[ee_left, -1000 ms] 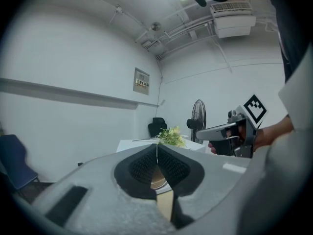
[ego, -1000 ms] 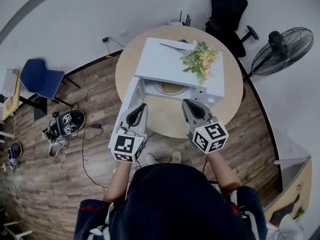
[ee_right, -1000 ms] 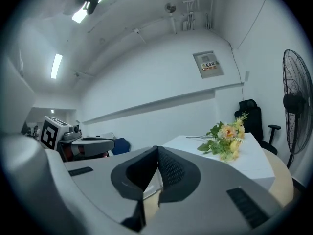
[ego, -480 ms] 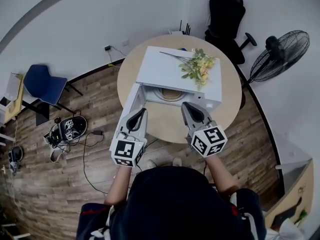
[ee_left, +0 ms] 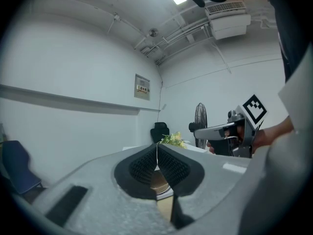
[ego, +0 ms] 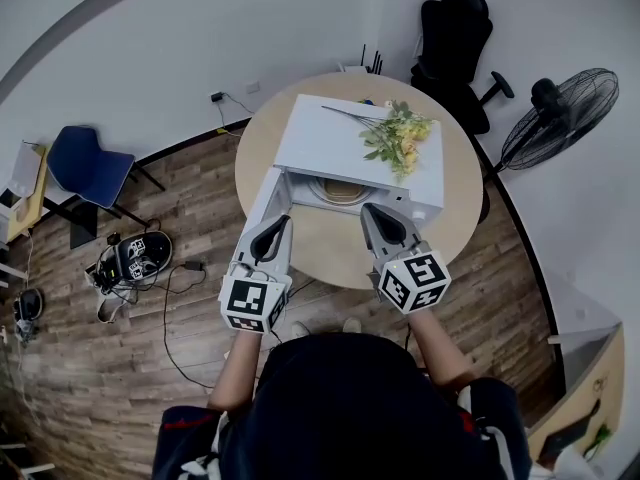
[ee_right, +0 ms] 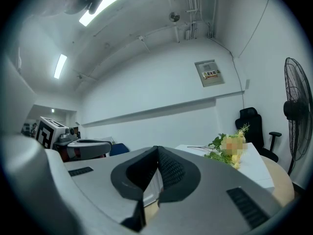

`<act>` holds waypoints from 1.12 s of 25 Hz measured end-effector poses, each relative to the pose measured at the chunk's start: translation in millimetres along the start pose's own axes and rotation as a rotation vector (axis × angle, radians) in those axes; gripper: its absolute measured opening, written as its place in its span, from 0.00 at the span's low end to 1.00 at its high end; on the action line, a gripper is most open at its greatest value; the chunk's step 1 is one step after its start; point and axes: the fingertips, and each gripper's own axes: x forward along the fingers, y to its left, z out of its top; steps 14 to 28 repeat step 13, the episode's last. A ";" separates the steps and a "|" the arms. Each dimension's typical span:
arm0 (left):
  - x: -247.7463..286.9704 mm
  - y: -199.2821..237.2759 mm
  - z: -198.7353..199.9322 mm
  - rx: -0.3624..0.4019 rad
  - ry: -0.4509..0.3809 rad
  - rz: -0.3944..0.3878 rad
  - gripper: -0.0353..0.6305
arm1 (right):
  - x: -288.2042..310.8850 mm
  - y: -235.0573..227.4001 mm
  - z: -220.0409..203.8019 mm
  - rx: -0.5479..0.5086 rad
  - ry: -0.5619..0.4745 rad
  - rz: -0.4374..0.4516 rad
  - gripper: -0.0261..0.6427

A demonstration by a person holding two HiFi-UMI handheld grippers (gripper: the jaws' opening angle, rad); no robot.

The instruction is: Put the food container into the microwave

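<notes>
A white microwave (ego: 340, 138) stands on a round table (ego: 330, 248), its door (ego: 258, 208) swung open to the left. Inside, a tan food container (ego: 342, 190) rests on the turntable. My left gripper (ego: 281, 223) hovers just in front of the open door, jaws shut and empty. My right gripper (ego: 368, 211) is level with it before the microwave's right front, also shut with nothing held. In the left gripper view the pads (ee_left: 168, 168) meet, and the right gripper (ee_left: 230, 131) shows beyond. The right gripper view shows its pads (ee_right: 168, 170) closed.
A bunch of yellow flowers (ego: 400, 133) lies on the microwave's top. A black office chair (ego: 455, 38) and a standing fan (ego: 560, 108) are behind the table; a blue chair (ego: 85, 163) and cables (ego: 140, 258) are on the wooden floor at left.
Both grippers stay shut in front of the open microwave. The head view has shifted slightly; the container has not moved.
</notes>
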 end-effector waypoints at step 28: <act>4.4 4.0 -2.3 0.019 0.004 0.013 0.08 | 7.1 -3.2 2.1 -0.013 -0.006 0.010 0.05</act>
